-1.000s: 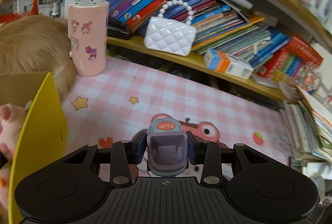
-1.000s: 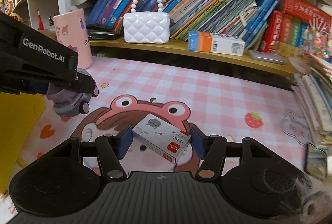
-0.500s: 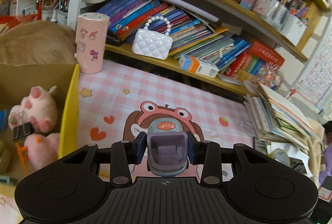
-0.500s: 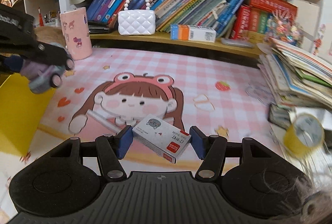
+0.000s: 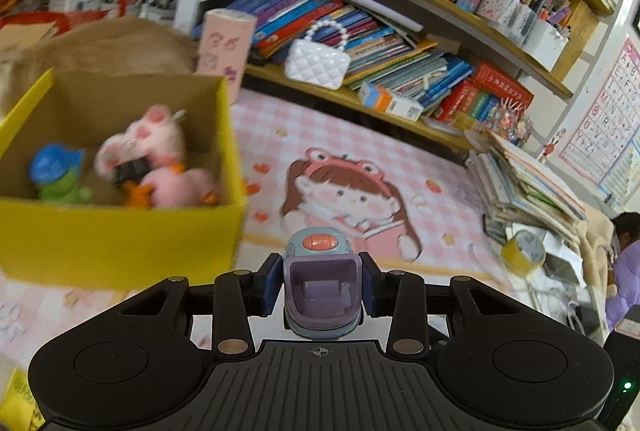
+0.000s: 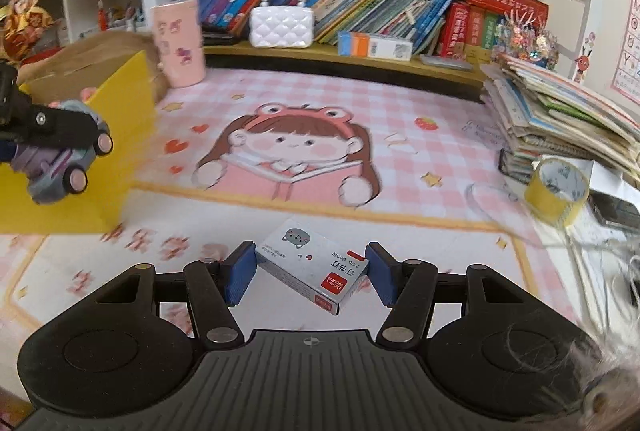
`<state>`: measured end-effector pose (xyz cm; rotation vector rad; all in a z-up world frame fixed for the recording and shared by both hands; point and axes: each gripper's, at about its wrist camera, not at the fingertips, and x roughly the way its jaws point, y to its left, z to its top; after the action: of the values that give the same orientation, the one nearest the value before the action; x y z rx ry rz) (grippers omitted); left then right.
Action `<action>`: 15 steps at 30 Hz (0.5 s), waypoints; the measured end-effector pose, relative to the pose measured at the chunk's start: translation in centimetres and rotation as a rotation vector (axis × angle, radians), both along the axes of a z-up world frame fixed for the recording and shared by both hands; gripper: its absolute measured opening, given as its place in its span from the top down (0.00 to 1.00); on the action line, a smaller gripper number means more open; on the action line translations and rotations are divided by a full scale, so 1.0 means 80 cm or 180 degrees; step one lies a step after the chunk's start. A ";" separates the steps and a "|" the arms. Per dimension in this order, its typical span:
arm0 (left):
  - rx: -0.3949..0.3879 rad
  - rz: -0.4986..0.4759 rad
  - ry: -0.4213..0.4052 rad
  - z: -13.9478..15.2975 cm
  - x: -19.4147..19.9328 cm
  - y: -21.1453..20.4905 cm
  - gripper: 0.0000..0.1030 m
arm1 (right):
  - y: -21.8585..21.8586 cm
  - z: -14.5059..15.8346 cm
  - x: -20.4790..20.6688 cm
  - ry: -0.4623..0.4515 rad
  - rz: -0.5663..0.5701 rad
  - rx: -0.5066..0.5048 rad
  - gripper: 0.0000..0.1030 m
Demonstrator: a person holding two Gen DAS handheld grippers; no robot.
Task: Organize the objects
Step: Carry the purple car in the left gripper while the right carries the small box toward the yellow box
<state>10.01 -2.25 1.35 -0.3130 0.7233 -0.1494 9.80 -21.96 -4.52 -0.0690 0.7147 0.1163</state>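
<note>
Yellow box point(image 5: 120, 231) lies up-left of left claw point(image 5: 320, 281), clamped on toy car point(image 5: 320, 287); right claw point(image 6: 308, 271), clamped on staple box point(image 6: 316, 267), sits farther off.

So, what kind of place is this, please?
Most likely a child's study desk at home: crowded bookshelves behind, a pink cartoon desk mat on top, and a yellow box holding soft toys.

Staple box point(image 6: 314, 273) reads "订书钉", "24/6", red "Comix" logo; wall chart point(image 5: 612, 119) shows alphabet letters.
</note>
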 end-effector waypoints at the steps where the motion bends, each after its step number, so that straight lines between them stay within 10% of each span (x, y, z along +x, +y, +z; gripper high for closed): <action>1: 0.0001 0.0029 0.0013 -0.002 -0.009 0.008 0.63 | 0.007 -0.001 -0.008 0.0023 0.0034 0.0003 0.45; 15: 0.0029 0.0468 0.0113 -0.021 -0.099 0.101 0.63 | 0.094 -0.001 -0.065 0.0189 0.0402 0.0099 0.45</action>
<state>2.12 5.84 -0.34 -0.3596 0.7332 -0.0012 4.61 -14.46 -4.58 -0.0811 0.7677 0.2511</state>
